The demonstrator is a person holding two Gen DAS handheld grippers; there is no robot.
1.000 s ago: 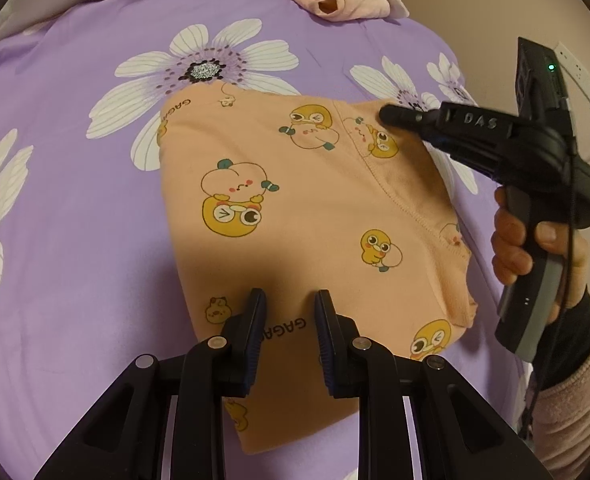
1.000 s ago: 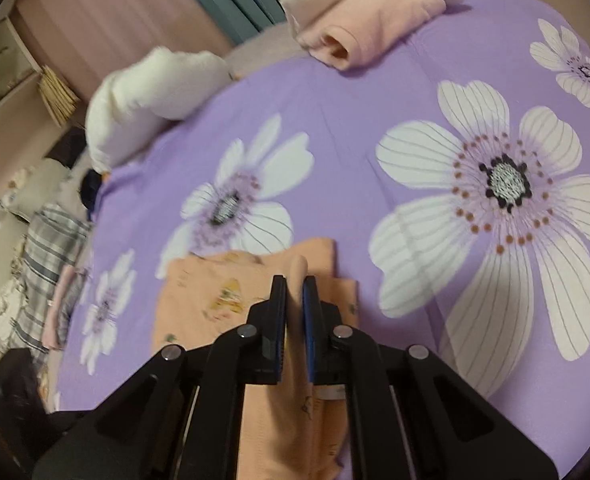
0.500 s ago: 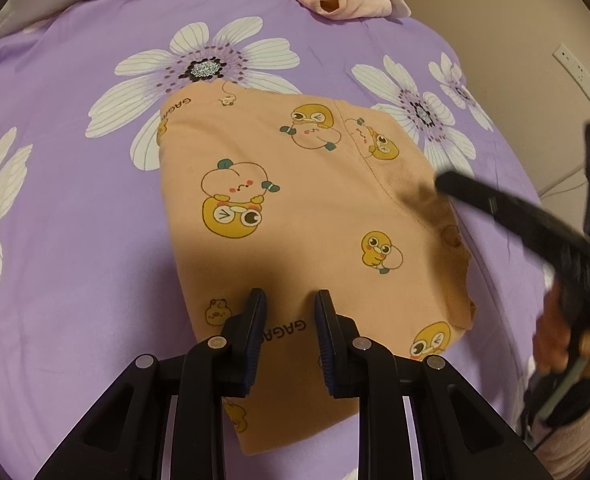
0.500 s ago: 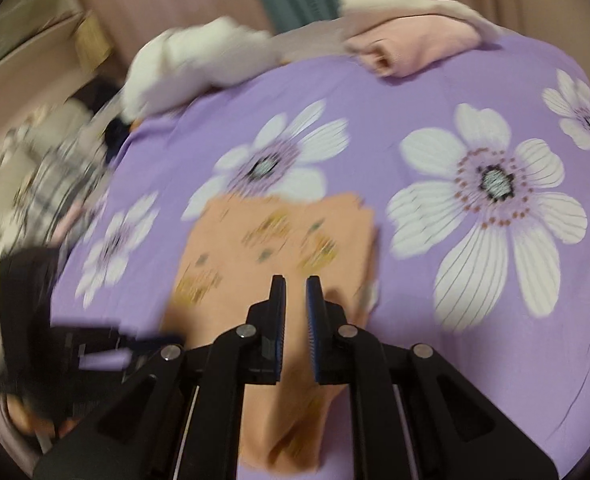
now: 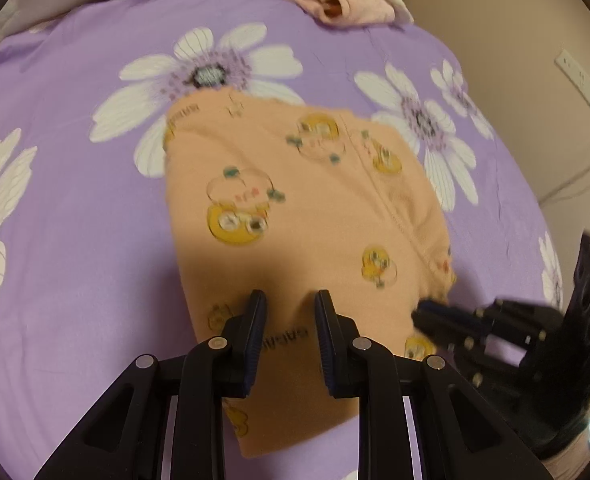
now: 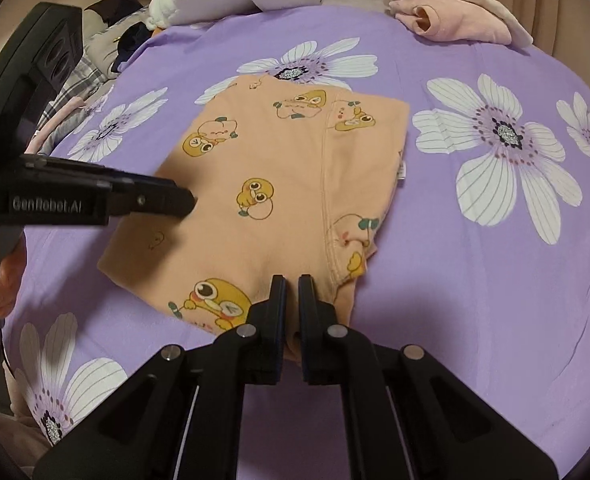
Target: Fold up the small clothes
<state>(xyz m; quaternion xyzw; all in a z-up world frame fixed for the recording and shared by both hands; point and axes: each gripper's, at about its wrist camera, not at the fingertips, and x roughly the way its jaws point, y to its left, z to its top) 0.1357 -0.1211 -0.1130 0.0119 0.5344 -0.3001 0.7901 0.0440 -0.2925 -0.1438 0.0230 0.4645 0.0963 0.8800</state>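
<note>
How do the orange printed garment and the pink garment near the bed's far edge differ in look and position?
The orange garment has cartoon duck prints; the pink garment is plain. The orange one lies flat, mid-bed, between both grippers; the pink one sits bunched at the far edge, its sleeve opening showing. Both rest on the purple flowered sheet.

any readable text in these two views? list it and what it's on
"GenRobot.AI": white label on the side of the left gripper, seen from the right wrist view.
Dark lettering on the orange garment between the left gripper's fingers, left wrist view: blurred, not readable.
Lettering at the garment's far left corner, same view: too blurred to read.
Small white tag on the garment's right edge: too small to read.
</note>
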